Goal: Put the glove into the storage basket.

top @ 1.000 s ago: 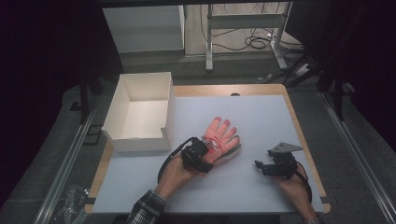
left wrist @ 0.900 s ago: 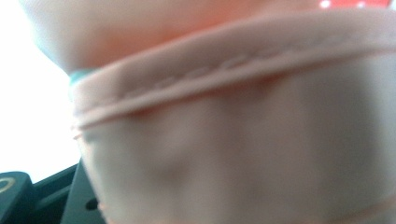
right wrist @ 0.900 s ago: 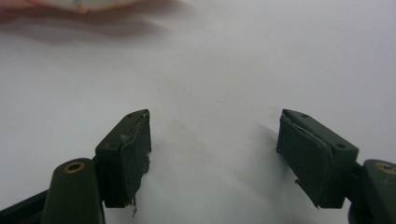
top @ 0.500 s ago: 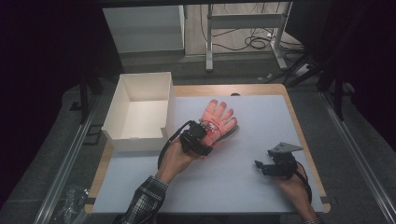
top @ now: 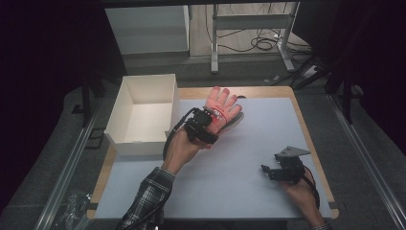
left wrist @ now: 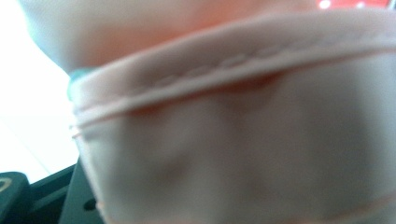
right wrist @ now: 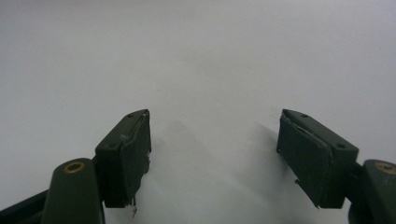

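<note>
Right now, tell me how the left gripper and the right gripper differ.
The left gripper is shut on the pink glove, by its cuff; the right gripper stands open with nothing between its pads. The left gripper is held up near the white box; the right gripper sits low over the bare white table. Both are black and hand-held.

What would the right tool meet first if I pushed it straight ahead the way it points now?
Probably nothing: the right tool stands open over the bare white table cover, and its path looks free as far as its view shows.
</note>
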Demonstrator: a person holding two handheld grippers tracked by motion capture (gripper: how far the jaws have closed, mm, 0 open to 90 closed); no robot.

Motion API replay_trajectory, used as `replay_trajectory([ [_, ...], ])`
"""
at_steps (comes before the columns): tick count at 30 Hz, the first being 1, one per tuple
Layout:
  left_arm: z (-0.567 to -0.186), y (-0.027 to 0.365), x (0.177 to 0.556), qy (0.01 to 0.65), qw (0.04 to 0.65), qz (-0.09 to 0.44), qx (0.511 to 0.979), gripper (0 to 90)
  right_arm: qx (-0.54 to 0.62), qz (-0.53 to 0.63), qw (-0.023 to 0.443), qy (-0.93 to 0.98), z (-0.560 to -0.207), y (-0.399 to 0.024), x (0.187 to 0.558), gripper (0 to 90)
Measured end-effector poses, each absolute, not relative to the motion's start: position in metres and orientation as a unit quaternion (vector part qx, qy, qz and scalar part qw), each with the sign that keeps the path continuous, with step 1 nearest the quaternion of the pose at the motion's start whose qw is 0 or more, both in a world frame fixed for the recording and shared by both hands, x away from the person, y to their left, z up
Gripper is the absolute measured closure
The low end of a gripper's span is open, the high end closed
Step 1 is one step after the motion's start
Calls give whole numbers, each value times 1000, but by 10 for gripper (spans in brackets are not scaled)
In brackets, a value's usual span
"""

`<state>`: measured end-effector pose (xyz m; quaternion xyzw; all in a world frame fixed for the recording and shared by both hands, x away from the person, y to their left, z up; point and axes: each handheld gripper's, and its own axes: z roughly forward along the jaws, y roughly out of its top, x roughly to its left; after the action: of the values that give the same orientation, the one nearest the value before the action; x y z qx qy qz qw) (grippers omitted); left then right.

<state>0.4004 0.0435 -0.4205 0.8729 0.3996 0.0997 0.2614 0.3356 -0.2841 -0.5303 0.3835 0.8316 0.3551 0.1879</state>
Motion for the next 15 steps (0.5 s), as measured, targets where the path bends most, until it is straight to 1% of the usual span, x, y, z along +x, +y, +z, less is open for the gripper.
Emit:
replay_trajectory([
  [15,-383,64,416,425,263,114,858,405,383,355,188,832,-530,-284,335,264],
])
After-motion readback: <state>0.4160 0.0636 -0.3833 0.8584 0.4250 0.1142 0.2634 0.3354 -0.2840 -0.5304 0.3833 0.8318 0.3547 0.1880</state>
